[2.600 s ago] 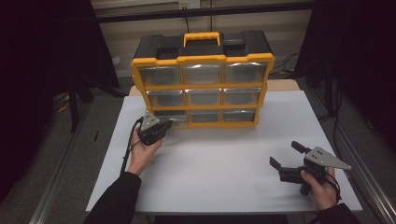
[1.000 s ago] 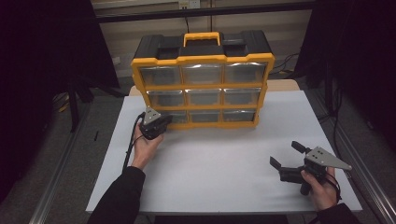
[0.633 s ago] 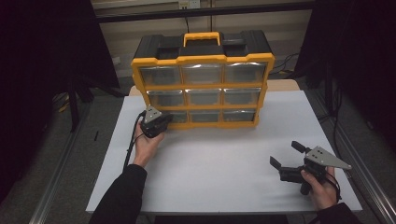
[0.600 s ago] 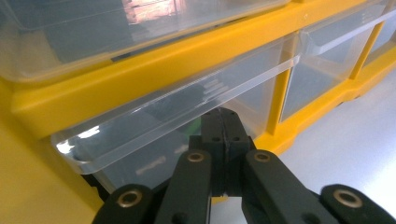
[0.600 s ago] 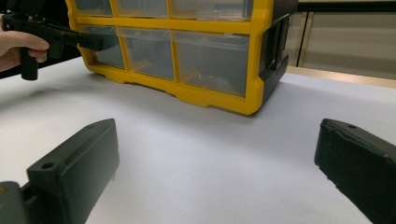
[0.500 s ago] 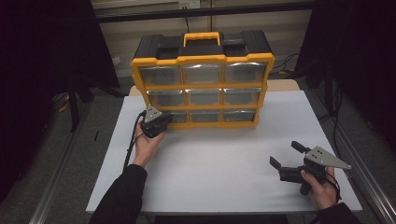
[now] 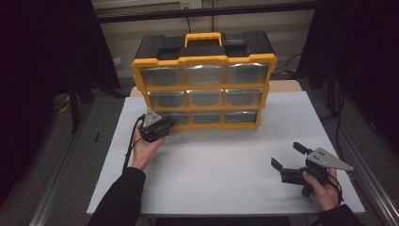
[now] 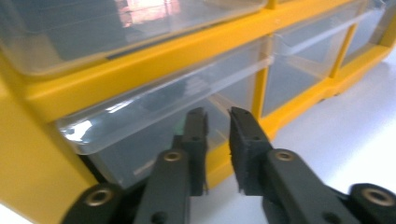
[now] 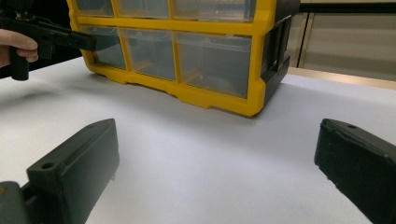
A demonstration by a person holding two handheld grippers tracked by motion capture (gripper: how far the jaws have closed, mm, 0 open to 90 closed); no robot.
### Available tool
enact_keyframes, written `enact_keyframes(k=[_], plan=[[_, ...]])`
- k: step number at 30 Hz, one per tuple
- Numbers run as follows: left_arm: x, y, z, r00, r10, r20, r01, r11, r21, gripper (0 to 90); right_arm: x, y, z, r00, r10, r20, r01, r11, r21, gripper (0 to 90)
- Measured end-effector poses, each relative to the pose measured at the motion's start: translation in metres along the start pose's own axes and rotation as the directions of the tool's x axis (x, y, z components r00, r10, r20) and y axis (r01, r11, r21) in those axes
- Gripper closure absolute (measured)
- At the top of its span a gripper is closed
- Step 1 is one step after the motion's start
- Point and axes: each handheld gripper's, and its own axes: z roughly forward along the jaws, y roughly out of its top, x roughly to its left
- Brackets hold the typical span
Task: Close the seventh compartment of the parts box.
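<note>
A yellow and black drawer organizer (image 7: 204, 60) with clear drawers stands upright at the back of the white table (image 7: 211, 183). My left gripper (image 7: 169, 123) is right at its bottom-left drawer (image 8: 140, 126). Its jaws stand a narrow gap apart just under the drawer's clear lip, with nothing between them (image 8: 217, 114). My right gripper (image 7: 287, 155) rests wide open near the front right of the table, well away from the organizer. In the right gripper view the wide-open right gripper (image 9: 217, 140) faces the organizer (image 9: 259, 70), with the left gripper (image 9: 88, 42) at the far left.
White tabletop spreads between the organizer and the front edge. Dark floor lies on both sides, with a metal rail (image 7: 371, 188) along the right. A cable (image 7: 129, 148) trails from the left gripper over the left forearm.
The left hand has carried its gripper a little forward, up to the bottom-left drawer. The right gripper has stayed in place.
</note>
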Motion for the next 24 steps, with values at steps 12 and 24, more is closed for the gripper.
enact_keyframes(k=[12,24], plan=[[-0.003,-0.001,-0.019,0.9993,-0.034,-0.016,0.034,0.9989,-0.033,34.9,0.001,0.0,0.0,1.0,0.0,-0.002,0.0,1.0,0.001,0.0],[-0.009,-0.001,-0.034,0.9986,-0.05,-0.018,0.049,0.9972,-0.056,5.5,0.0,0.0,-0.001,1.0,-0.001,-0.001,0.001,1.0,0.002,0.0]])
